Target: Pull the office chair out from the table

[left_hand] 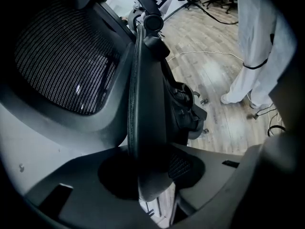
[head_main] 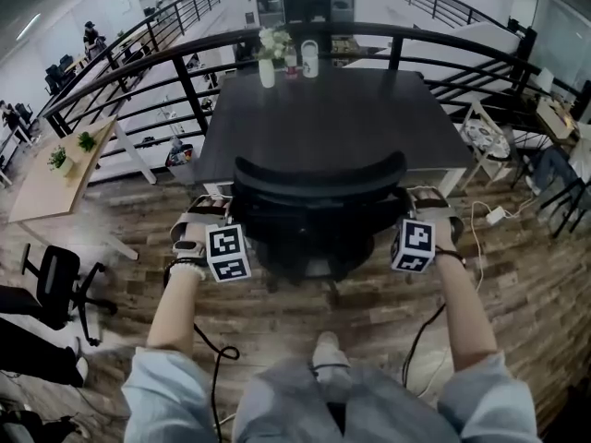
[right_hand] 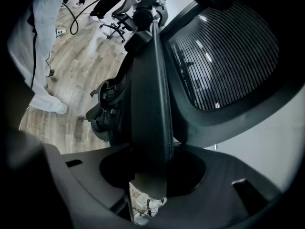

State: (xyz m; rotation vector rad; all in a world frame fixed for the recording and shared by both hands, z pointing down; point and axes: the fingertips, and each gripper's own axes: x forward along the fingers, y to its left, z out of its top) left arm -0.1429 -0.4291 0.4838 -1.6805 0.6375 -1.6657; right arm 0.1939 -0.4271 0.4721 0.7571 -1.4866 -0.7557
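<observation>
Gripping chair (head_main: 319,185), seemingly: left tool (left_hand: 151,173), right tool (right_hand: 152,173).

Light blue sleeves (head_main: 155,390) on both arms, ending near elbows. Grey trousers (head_main: 351,409), pale shoe (head_main: 327,349) poking out. Dark band (head_main: 185,264) on wrist just behind left gripper (head_main: 208,212), and there's another behind right gripper (head_main: 429,199). White cube (head_main: 227,253) with black square markers at rear of each gripper. Black cable (head_main: 218,353) trailing from each. Jaw bodies dark grey moulded plastic, rectangular slots.
</observation>
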